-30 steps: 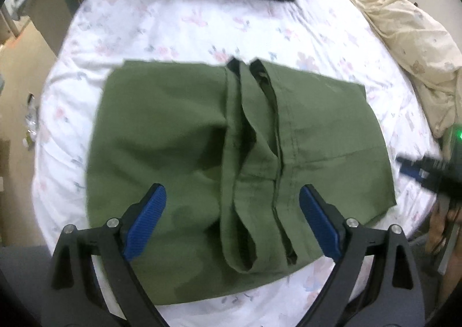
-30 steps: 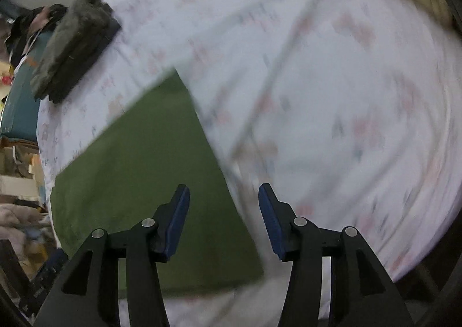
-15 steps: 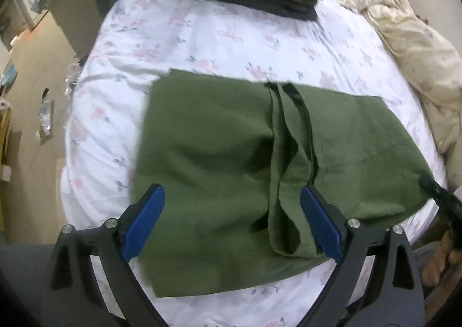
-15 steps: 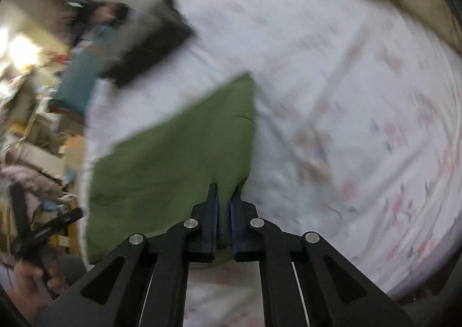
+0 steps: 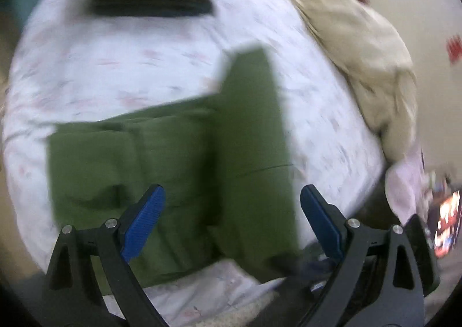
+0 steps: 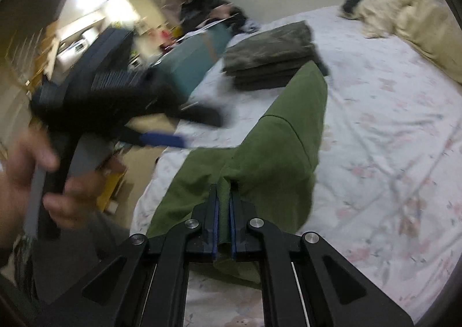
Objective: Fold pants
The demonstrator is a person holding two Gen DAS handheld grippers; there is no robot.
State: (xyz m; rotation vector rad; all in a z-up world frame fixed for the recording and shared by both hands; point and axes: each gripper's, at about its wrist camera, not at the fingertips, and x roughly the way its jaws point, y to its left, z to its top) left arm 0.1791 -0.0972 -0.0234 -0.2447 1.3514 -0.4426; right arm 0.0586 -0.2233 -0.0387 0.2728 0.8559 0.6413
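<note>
- The right gripper (image 6: 223, 205) is clenched on a fold of the green pants (image 6: 277, 150); the cloth is pinched between its blue pads and rises from the bed to the jaws, with a little of it hanging below them.
- The left gripper (image 5: 229, 226) is spread wide with nothing between its blue pads (image 5: 144, 220); it hovers over the near part of the pants (image 5: 179, 171), and the blur hides whether it touches the cloth.
- The pants lie on the floral sheet (image 6: 389, 139), part of them lifted and turned over toward the right side of the heap.
- The right wrist view alone shows the person's left hand (image 6: 31, 176) gripping the handle of the left gripper (image 6: 164, 139), which is off to the left and past the bed's edge, with the room beyond.
- The left wrist view alone shows the full spread of the pants, though badly blurred, with a narrow strip reaching away toward the far side.
- A stack of dark folded clothes (image 6: 271, 52) sits at the far end of the bed, and the pants' far tip lies just beside it.
- A beige blanket (image 5: 361, 46) is bunched along the right edge.
- Bare sheet lies between the pants and the blanket; the bed's near edge (image 5: 219, 292) runs just below the left gripper.
</note>
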